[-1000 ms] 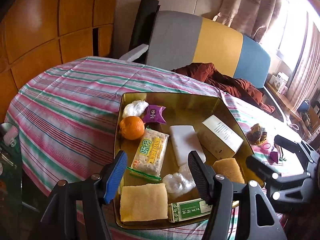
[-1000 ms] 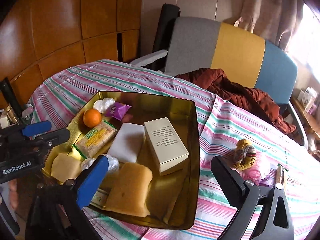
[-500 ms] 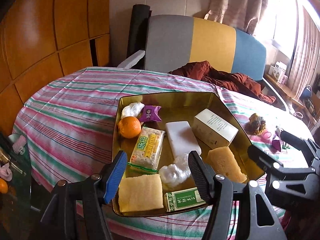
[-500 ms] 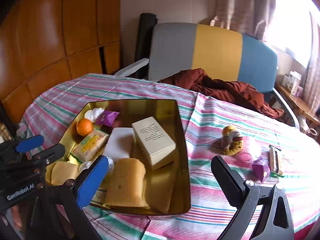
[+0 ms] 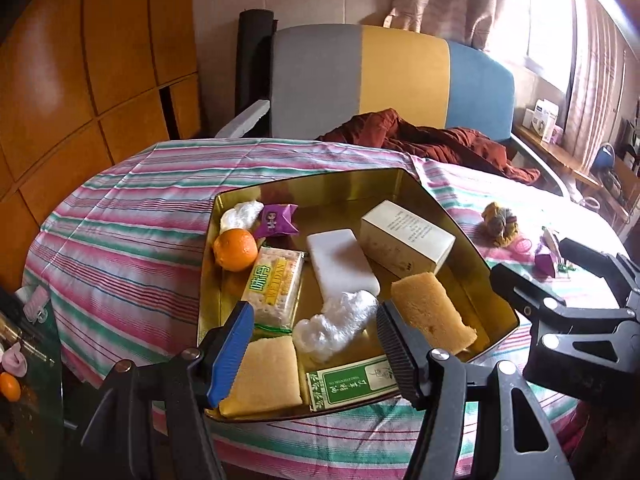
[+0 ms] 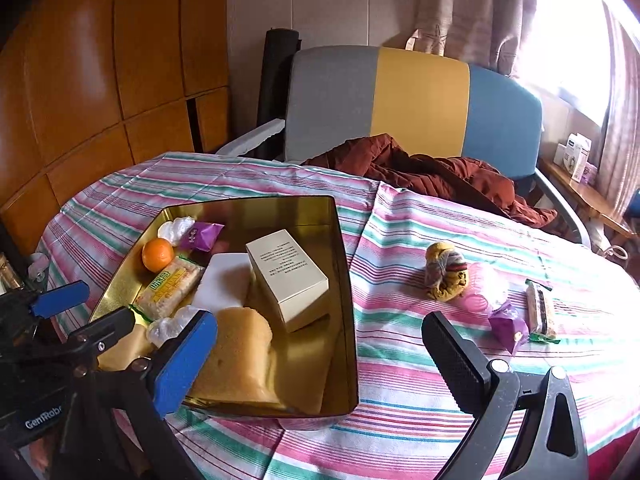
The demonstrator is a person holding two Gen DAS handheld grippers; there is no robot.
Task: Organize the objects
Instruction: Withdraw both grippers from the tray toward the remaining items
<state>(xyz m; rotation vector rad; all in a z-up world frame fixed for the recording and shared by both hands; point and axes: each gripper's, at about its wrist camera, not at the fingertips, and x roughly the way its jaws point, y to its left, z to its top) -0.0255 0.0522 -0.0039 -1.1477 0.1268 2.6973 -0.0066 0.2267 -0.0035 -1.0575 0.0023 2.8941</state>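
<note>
Both the left gripper (image 5: 314,346) and right gripper (image 6: 320,364) were held wide open, empty; the purple candy packet (image 6: 507,325) was judged light, crinkly, best pinched across its middle.

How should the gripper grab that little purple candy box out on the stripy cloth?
Grip the purple candy box across its narrow body, coming from above with the open right gripper. It lies low on the tablecloth, with a snack bar close beside, so a sideways approach would likely bump that.

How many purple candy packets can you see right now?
2: one purple packet in the gold tin's far corner, another purple packet on the tablecloth outside it. More could be hidden.
</note>
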